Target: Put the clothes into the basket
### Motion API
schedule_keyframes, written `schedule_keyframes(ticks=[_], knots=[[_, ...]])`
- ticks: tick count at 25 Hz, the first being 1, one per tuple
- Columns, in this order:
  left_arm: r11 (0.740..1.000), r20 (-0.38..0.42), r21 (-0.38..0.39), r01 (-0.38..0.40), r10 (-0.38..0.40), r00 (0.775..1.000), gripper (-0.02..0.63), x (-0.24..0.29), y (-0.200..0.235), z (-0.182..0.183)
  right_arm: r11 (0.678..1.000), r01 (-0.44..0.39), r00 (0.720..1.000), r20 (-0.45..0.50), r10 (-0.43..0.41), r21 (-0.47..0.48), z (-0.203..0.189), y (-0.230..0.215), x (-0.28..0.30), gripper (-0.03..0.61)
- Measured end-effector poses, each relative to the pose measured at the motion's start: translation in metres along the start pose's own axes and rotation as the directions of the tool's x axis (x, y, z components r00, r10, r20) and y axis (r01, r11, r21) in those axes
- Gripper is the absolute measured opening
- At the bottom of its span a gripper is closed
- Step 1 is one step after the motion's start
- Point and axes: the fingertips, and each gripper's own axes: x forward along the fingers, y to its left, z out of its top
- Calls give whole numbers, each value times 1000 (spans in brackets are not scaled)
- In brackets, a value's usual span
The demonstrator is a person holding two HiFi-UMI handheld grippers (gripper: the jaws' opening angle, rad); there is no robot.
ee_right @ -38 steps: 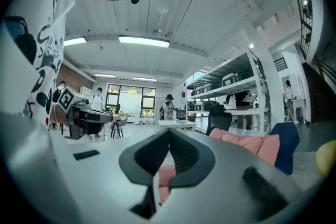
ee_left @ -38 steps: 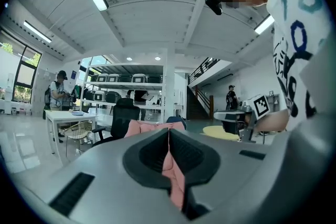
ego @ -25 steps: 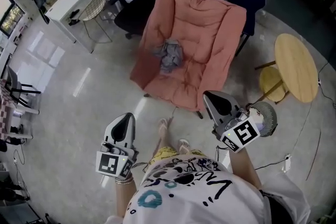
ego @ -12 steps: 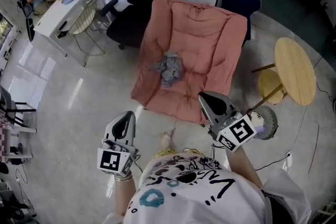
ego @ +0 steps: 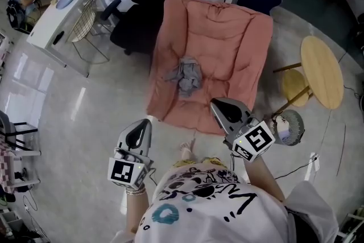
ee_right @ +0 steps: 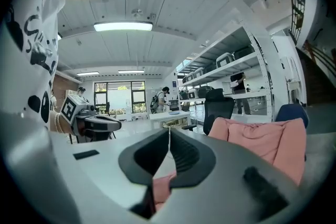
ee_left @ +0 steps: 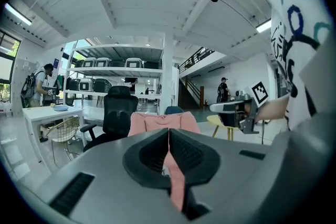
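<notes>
A crumpled grey garment point(ego: 183, 75) lies on the seat of a pink padded chair point(ego: 227, 37), a little toward the chair's left side. It is the only loose piece of clothing in view. Nothing touches it.

The left gripper point(ego: 144, 122) and the right gripper point(ego: 214, 102) are held in front of the person, near the chair's front edge and short of the garment. Each gripper view shows its two jaws pressed together with nothing between them, and only the pink chair beyond.

A round mesh container point(ego: 289, 127) sits on the floor to the right, just beside a small yellow stool point(ego: 294, 88) and a round wooden table point(ego: 322, 72). It looks like the basket, though something pale already sits inside and its make is hard to tell.

The step in hand appears to be the approach to the garment; no pick has begun. The next move would call for spreading one pair of jaws, reaching over the seat's front edge, and closing on a raised fold of the cloth so that the soft cushion beneath is not pinched along with it.
</notes>
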Motion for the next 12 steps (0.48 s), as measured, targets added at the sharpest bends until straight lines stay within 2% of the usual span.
schedule_keyframes(ticks=[12], knots=[[1000,-59,-4,24,-24,998,16,47,31,-21,999,54,997,-62,-54,-1,-27,-39,14,29]])
